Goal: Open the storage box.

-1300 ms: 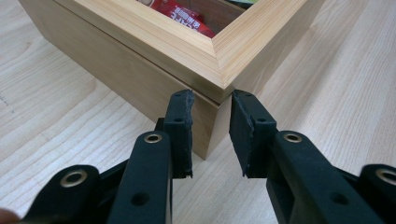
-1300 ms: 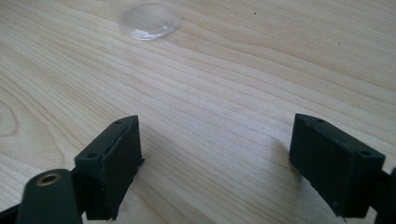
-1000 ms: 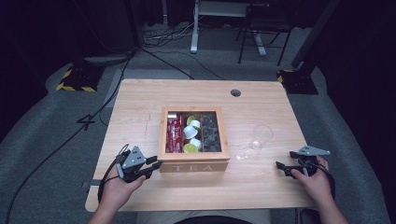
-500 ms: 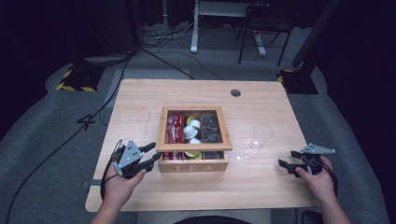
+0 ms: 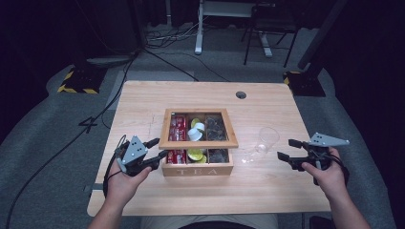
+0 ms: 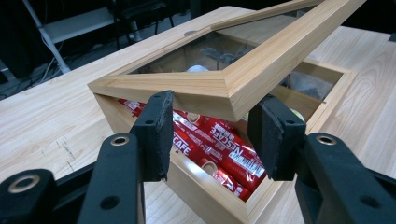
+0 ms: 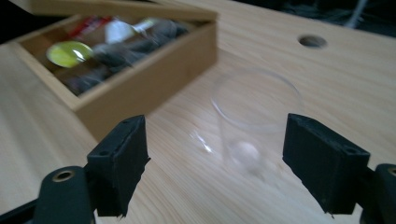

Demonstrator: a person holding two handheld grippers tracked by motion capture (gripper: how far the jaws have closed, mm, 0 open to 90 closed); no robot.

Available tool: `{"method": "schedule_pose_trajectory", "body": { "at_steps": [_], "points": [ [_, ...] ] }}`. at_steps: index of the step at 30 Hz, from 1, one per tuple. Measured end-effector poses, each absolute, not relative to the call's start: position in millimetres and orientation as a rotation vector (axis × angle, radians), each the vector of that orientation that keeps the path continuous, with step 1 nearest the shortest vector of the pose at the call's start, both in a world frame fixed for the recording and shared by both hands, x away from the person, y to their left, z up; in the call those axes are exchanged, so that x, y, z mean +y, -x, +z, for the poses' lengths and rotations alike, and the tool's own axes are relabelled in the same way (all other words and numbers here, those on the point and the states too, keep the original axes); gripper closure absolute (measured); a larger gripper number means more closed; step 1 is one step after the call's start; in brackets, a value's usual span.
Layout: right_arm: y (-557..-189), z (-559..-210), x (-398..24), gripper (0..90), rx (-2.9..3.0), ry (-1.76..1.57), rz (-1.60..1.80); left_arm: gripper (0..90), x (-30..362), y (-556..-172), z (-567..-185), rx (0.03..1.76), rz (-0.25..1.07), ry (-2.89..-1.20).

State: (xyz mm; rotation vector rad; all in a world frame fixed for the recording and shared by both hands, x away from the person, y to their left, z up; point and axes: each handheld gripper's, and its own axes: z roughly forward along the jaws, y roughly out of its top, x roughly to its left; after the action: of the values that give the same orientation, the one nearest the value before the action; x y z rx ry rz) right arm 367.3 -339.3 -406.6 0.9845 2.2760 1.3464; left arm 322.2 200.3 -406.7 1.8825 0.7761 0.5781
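while the left gripper, jaws parted, props the tea box lid from below its corner, lid could slip and slam; right gripper unclenched before clear cup.

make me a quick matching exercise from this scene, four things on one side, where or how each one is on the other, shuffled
Things:
1. glass lid
2. clear cup
3. red packets
4. left gripper

States:
A. stands on the table right of the tea box
B. jaws open at the lid's corner
C. raised at a tilt over the box
D. lie inside the box

Pairs: 1-C, 2-A, 3-D, 4-B
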Motion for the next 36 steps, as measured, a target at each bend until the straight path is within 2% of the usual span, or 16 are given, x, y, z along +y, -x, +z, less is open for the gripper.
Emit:
{"method": "schedule_pose_trajectory", "body": {
  "at_steps": [4, 20, 23, 29, 30, 31, 36],
  "points": [
    [-373.7, -382.2, -309.0, 23.1, 2.328, -0.855, 1.453, 51.4, 200.5, -325.1, -401.6, 0.785, 0.562, -1.884],
    [-391.1, -354.3, -250.2, 23.1, 2.374, -0.65, 1.544, 48.6, 196.1, -333.8, -387.8, 0.823, 0.565, -1.886],
    [-392.1, -357.1, -224.8, 25.6, 2.398, -0.581, 1.512, 48.6, 195.3, -333.4, -386.5, 0.829, 0.564, -1.893],
    [-391.8, -361.5, -205.4, 29.1, 2.433, -0.494, 1.477, 48.5, 196.0, -333.9, -385.9, 0.829, 0.557, -1.89],
    [-392.1, -362.4, -202.8, 31.2, 2.434, -0.482, 1.465, 48.5, 196.1, -334.1, -385.8, 0.828, 0.556, -1.89],
    [-393.2, -364.0, -197.9, 37.6, 2.427, -0.455, 1.432, 48.5, 196.3, -334.4, -385.7, 0.827, 0.556, -1.885],
    [-395.5, -364.5, -191.5, 38.9, 2.414, -0.425, 1.366, 48.7, 197.4, -334.3, -385.4, 0.826, 0.548, -1.869]
  ]
}}
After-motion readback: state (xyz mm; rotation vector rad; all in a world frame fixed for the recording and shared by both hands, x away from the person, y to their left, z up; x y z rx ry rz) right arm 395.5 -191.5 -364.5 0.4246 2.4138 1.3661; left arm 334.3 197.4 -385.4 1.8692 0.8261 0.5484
